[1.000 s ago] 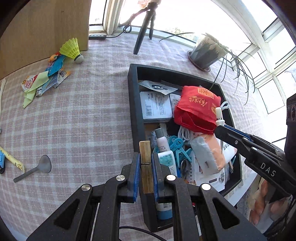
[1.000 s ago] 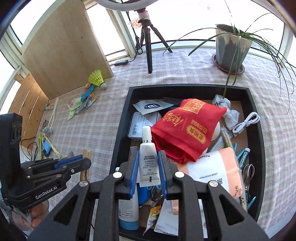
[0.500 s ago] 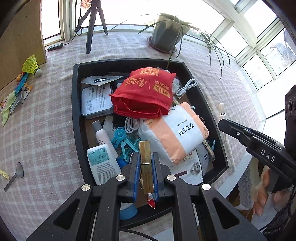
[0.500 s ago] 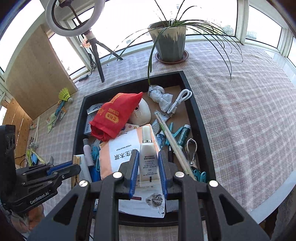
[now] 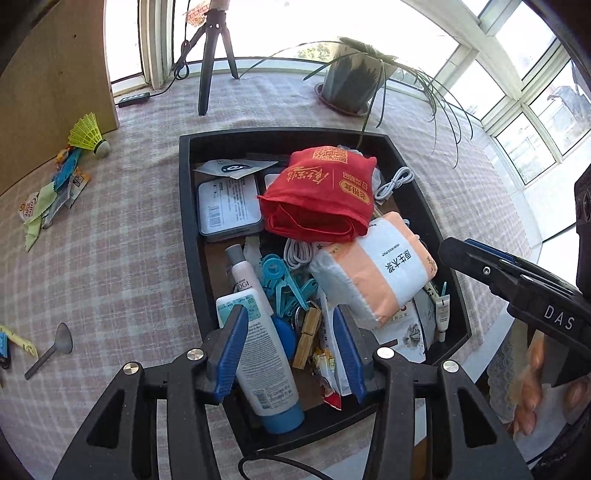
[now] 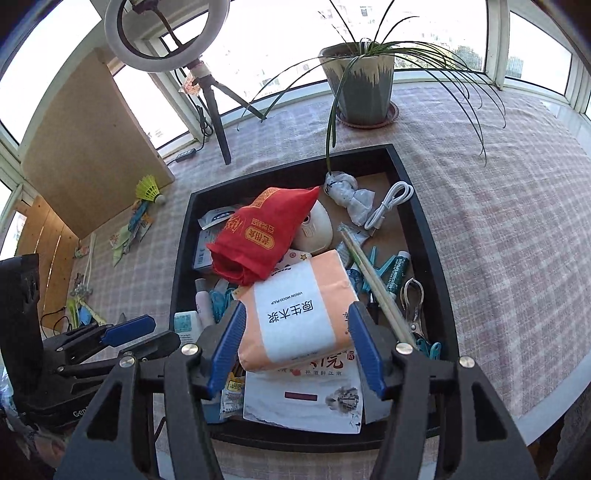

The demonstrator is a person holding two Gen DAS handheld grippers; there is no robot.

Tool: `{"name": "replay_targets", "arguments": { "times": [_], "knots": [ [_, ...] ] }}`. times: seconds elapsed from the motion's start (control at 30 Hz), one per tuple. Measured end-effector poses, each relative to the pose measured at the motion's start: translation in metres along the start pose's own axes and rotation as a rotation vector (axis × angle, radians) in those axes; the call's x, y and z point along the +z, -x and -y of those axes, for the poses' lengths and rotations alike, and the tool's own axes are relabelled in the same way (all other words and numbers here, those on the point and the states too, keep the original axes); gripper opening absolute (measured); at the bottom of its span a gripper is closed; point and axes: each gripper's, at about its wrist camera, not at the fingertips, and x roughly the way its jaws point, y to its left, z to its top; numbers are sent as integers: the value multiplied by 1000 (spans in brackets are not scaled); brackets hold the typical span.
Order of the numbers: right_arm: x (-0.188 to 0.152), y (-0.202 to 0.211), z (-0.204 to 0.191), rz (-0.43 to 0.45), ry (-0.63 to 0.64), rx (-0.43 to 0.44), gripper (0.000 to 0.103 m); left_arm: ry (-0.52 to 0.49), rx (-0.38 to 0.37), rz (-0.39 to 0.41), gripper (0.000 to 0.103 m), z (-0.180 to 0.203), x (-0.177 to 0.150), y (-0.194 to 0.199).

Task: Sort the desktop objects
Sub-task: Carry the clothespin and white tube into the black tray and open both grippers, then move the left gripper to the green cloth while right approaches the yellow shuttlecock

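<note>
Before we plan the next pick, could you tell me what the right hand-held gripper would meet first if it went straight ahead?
Most likely the orange-and-white tissue pack: it lies directly between the open fingers of the right hand-held gripper, topmost in the black tray. Depth is uncertain.

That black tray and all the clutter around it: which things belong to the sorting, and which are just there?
Part of the sorting:
black tray
wooden clothespin
small white tube
shuttlecock
grey spoon
left claw and right claw, both open

Just there:
potted plant
ring light
wooden board
</note>
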Motion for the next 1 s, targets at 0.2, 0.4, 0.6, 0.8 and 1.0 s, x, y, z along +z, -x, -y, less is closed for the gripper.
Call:
{"name": "replay_targets", "arguments": {
  "times": [0.2,0.4,0.6,0.8,1.0],
  "knots": [
    [6,-11,-29,-10,39,30,57,55,36,9,45,-40,-1,10],
    [13,-21,-61,-23,74,58,57,101,77,20,45,-83,1,22],
    [31,-31,-104,-23,128,91,57,142,127,28,43,-133,10,33],
    [56,-45,-154,-25,212,104,60,251,170,30,41,-202,25,39],
    [88,-78,-203,-64,302,121,62,387,173,29,41,-268,41,37]
  ]
}}
